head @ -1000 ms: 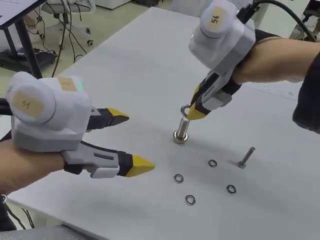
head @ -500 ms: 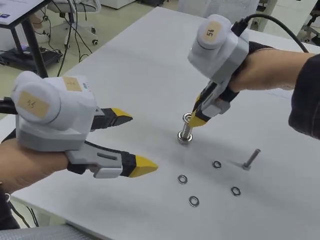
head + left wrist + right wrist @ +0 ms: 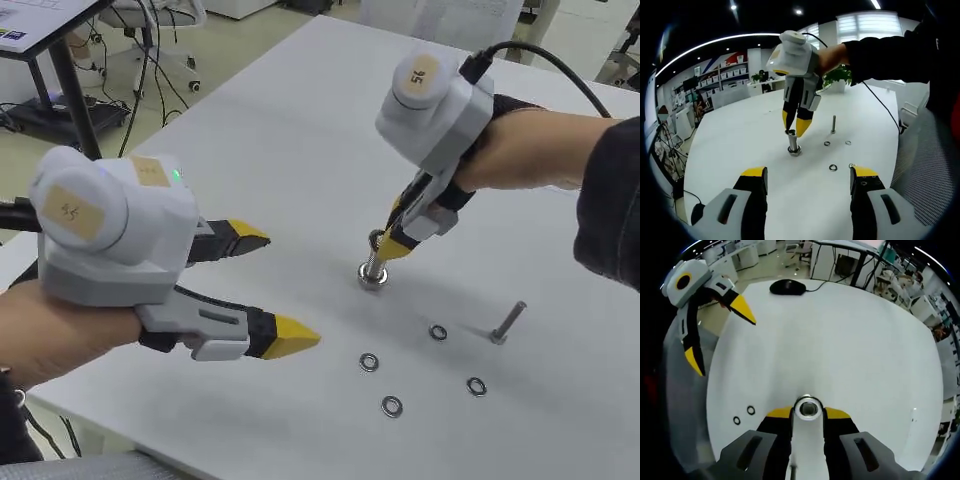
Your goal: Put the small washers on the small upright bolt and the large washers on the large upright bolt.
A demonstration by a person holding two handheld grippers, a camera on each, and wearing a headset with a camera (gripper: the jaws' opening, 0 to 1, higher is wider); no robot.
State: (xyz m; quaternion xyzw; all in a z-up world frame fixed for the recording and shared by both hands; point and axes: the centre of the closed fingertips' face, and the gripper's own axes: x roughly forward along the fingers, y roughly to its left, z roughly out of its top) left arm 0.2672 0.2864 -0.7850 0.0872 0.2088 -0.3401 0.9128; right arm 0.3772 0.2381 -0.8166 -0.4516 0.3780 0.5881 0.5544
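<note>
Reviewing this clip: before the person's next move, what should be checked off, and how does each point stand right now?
1. Right tool gripping a washer: ok.
2. Washer at the top of the large bolt: ok; whether it is already threaded on: cannot tell.
3. Large bolt standing upright on the table: ok.
4. Small bolt upright, nothing on it: ok.
5. Left tool open, off to the side of both bolts: ok.
6. Four loose washers lying flat between the bolts and the near edge: ok.
</note>
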